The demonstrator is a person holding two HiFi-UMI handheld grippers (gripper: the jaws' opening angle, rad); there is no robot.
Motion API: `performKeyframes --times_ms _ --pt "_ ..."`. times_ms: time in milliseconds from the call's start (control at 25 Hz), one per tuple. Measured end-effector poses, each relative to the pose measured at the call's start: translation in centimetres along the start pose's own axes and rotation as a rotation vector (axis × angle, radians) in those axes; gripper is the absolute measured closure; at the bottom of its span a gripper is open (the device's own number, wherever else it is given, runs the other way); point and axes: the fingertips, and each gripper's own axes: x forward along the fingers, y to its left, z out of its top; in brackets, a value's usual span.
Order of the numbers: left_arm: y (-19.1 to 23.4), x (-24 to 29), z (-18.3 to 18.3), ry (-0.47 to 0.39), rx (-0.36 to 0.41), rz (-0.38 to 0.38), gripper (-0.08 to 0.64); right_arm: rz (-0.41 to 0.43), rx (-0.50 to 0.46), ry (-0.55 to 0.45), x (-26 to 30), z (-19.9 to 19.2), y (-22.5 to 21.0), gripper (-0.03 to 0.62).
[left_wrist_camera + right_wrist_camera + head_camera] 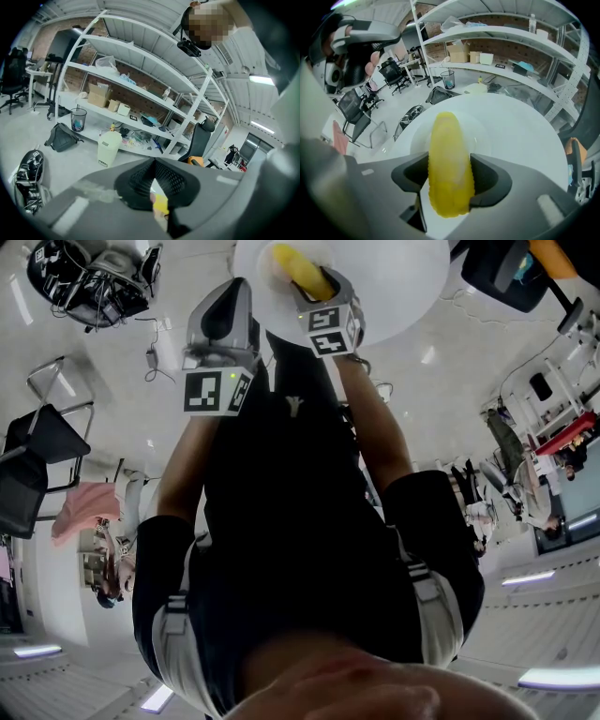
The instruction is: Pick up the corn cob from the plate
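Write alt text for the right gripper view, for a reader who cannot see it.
The right tool grips a yellow corn cob between its two dark pads, over a white plate on a round white table. Behind stand white shelving with boxes and black office chairs.

On the plate (482, 132), across its middle: corn cob (447, 164). Above the plate, one jaw against each side of the cob: right gripper (449, 177). Left of the plate, near the table's edge: left gripper (220, 343). Under the plate: round table (525, 122). Behind the plate, well apart: shelves (511, 33), bin (447, 78) before them.
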Motion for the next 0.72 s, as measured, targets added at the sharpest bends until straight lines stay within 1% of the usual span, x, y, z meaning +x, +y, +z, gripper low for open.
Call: performKeyframes --times_ms 240,520,720 --pt "-0.3 -0.4 -0.2 -0.005 0.003 -0.002 0.554 0.008 0.039 -0.014 -0.1 -0.1 -0.1 0.325" --pt "-0.6 -0.9 -0.1 -0.012 0.009 0.0 0.554 0.018 0.035 -0.027 -0.6 -0.1 0.2 0.327" --pt "-0.7 -1.2 -0.2 -0.014 0.003 0.0 0.554 0.021 0.05 -0.04 -1.1 0.2 0.5 0.327"
